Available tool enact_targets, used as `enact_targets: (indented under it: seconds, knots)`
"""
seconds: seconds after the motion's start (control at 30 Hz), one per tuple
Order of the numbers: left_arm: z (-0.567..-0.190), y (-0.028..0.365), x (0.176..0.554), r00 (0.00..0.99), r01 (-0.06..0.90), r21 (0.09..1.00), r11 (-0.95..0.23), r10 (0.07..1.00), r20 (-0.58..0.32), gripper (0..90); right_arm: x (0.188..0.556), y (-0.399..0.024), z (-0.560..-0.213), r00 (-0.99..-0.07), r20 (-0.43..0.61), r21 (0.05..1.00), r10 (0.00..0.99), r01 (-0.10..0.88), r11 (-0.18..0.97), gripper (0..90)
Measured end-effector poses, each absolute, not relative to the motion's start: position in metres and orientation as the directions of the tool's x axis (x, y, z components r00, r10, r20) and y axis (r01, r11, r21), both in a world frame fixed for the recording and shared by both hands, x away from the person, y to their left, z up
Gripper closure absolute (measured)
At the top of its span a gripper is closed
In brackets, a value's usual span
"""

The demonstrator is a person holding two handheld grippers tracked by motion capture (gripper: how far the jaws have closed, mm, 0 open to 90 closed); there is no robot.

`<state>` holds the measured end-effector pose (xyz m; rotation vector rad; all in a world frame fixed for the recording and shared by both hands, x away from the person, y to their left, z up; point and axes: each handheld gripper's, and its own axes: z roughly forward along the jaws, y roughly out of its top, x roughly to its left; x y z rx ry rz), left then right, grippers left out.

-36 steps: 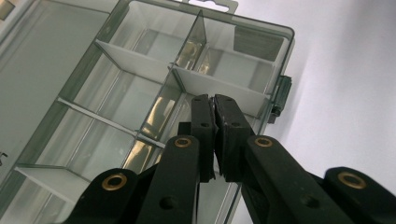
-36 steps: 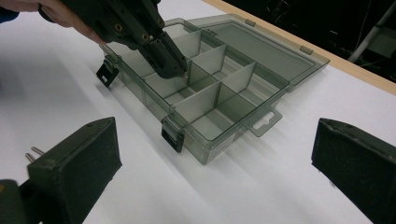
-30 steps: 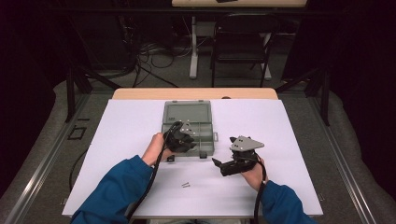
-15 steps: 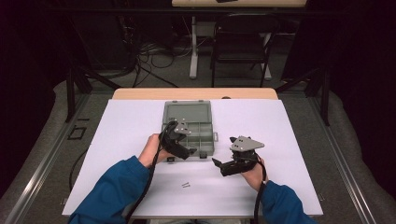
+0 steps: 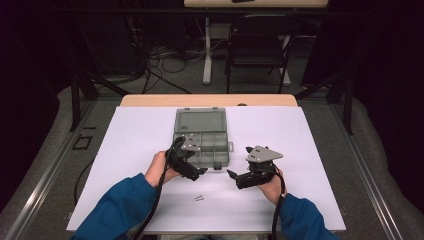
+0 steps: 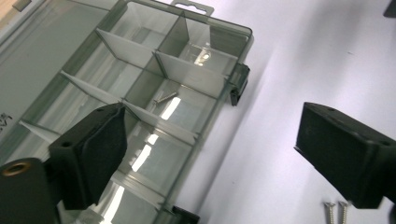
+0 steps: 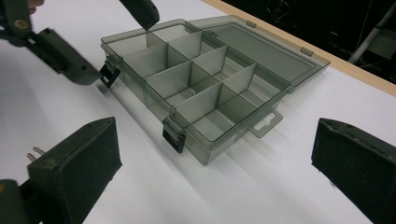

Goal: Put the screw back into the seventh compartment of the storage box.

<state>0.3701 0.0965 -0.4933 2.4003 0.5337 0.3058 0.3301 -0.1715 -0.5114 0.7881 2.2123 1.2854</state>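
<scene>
Left claw [image 5: 194,168], held in the left hand [image 5: 159,169] at the lower middle of the high view: jaws wide apart, just been opening, nothing between them. Hovers at the near left corner of the compartment box [image 5: 226,150], just beside its front edge; whether touching it, cannot tell. In the left gripper view, stands with one jaw over the box at lower left and the other over the white bench [image 5: 310,150] at right.

Right claw [image 5: 234,176], held in the right hand [image 5: 272,184] a little to the right: also open wide, holding nothing. Points toward the left of the frame, near the box's front right corner but apart from it. In the right gripper view, frames the box between its two jaws, with the left claw's jaws at the upper left.

Compartment box: grey and see-through, at the centre of the bench, its lid [image 5: 200,121] folded open toward the top of the frame. Two dark latches [image 6: 239,84] on the front wall.

One screw [image 6: 166,97] lying flat inside a middle compartment next to the latched wall, seen in the left gripper view above the left jaw.

Two more screws [image 5: 199,198] side by side on the bench, below the box and between the two forearms, well apart from the box. Appear also at the lower right corner of the left gripper view.
</scene>
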Motion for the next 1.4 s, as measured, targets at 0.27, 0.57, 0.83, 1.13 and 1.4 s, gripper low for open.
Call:
enact_targets:
  seconds: [0.27, 0.57, 0.83, 1.13, 1.4]
  knots:
    - [-0.495, 0.103, 0.354, 0.880, 0.309, 0.659, -0.685, 0.470, 0.076, 0.3, 0.329, -0.172, -0.511, -0.732, -0.104, 0.885, 0.674, 0.241, 0.398, 0.2]
    - [-0.498, 0.114, 0.343, 0.865, 0.336, 0.673, -0.659, 0.499, 0.057, 0.0, 0.330, -0.171, -0.511, -0.733, -0.109, 0.885, 0.671, 0.236, 0.402, 0.2]
    - [-0.503, 0.118, 0.336, 0.859, 0.340, 0.664, -0.666, 0.507, 0.068, 0.0, 0.329, -0.171, -0.510, -0.733, -0.112, 0.885, 0.671, 0.234, 0.402, 0.2]
    - [-0.507, 0.125, 0.330, 0.856, 0.354, 0.656, -0.667, 0.514, 0.061, 0.0, 0.328, -0.170, -0.510, -0.734, -0.114, 0.886, 0.669, 0.230, 0.403, 0.2]
    - [-0.513, 0.126, 0.332, 0.861, 0.361, 0.632, -0.685, 0.506, 0.057, 0.0, 0.329, -0.170, -0.511, -0.736, -0.110, 0.883, 0.669, 0.237, 0.405, 0.3]
